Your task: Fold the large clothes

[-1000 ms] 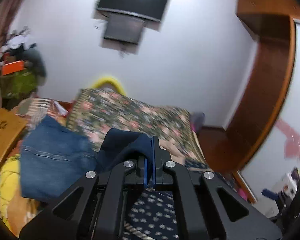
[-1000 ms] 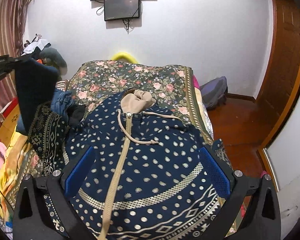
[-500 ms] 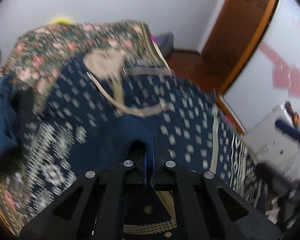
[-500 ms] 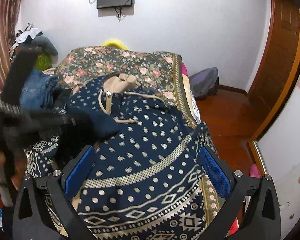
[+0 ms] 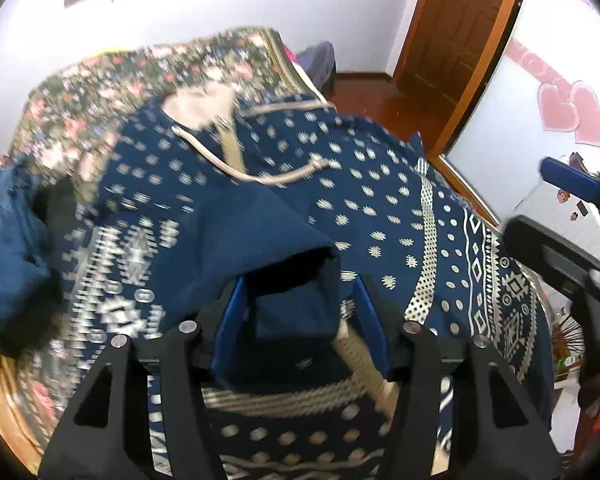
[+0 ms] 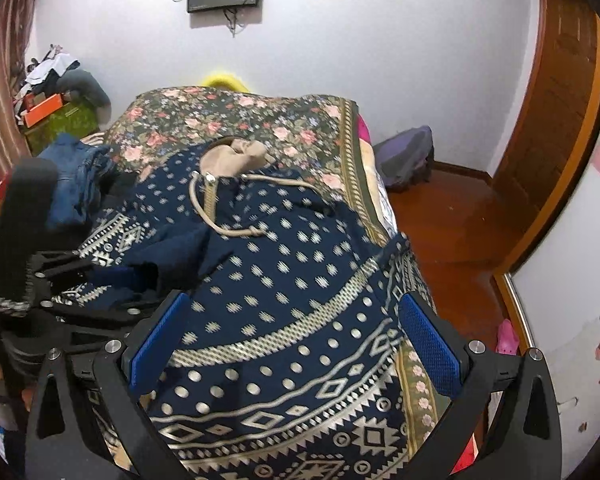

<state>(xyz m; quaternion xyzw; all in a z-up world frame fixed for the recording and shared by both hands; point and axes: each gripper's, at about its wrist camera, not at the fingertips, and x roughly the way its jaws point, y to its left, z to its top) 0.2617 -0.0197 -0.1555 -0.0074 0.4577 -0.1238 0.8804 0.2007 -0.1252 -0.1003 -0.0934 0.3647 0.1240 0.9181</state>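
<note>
Hooded garment [image 6: 284, 280]: navy, beige pattern, spread front-up on floral bedspread [image 6: 236, 120] | we note its plain navy sleeve [image 5: 236, 240] folded across the front | left gripper [image 5: 300, 312]: jaws parted, sleeve cuff loose between them | right gripper [image 6: 292, 344]: jaws wide apart above the hem, holding nothing | jeans [image 6: 76, 184] heaped at bed's left edge.

Jeans pile [image 6: 76, 184] crowding hoodie's [image 6: 300, 280] left side, open floor [image 6: 452, 216] right of bed.

Navy patterned hoodie [image 6: 300, 280] flat on bed, sleeve [image 5: 284, 248] folded across front
</note>
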